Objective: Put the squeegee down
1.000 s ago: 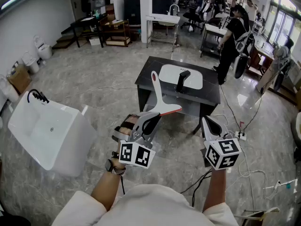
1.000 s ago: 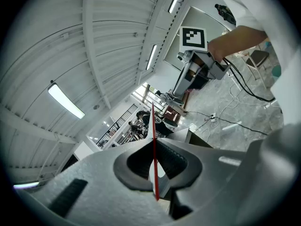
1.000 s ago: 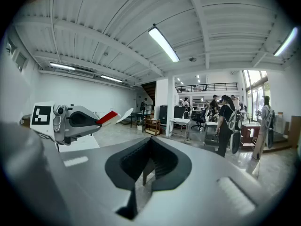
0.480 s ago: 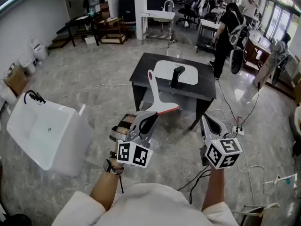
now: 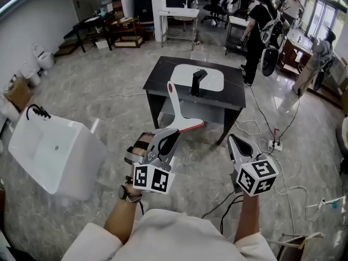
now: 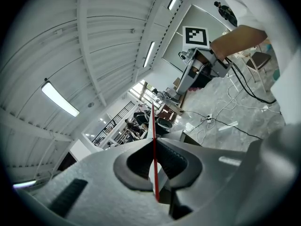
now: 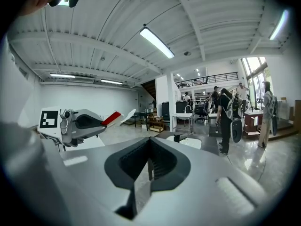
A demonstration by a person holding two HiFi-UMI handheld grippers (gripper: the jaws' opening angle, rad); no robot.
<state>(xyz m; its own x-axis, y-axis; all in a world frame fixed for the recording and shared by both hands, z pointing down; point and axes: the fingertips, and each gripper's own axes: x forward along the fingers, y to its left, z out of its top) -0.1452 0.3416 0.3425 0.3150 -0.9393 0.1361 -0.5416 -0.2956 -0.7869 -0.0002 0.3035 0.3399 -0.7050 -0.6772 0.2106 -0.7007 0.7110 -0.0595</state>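
The squeegee (image 5: pixel 178 112) has a white handle and a red blade edge. My left gripper (image 5: pixel 172 137) is shut on its blade end, and the handle rises up and away over the floor. In the left gripper view the red blade (image 6: pixel 154 145) runs edge-on between the closed pads. My right gripper (image 5: pixel 233 141) is level with it to the right, shut with nothing in it. Its jaws (image 7: pixel 149 144) meet in the right gripper view, where the left gripper (image 7: pixel 77 124) and the squeegee (image 7: pixel 115 117) show at the left. A black table (image 5: pixel 161 73) stands ahead.
The table carries a white sink basin (image 5: pixel 209 79) with a black faucet (image 5: pixel 197 81). A white tub (image 5: pixel 51 154) lies on the floor at the left. Cables and a power strip (image 5: pixel 273 144) trail at the right. People (image 5: pixel 258 20) stand behind the table.
Both grippers have moved forward and slightly down together, squeegee still held in the left. The black table has shifted left in the head view.
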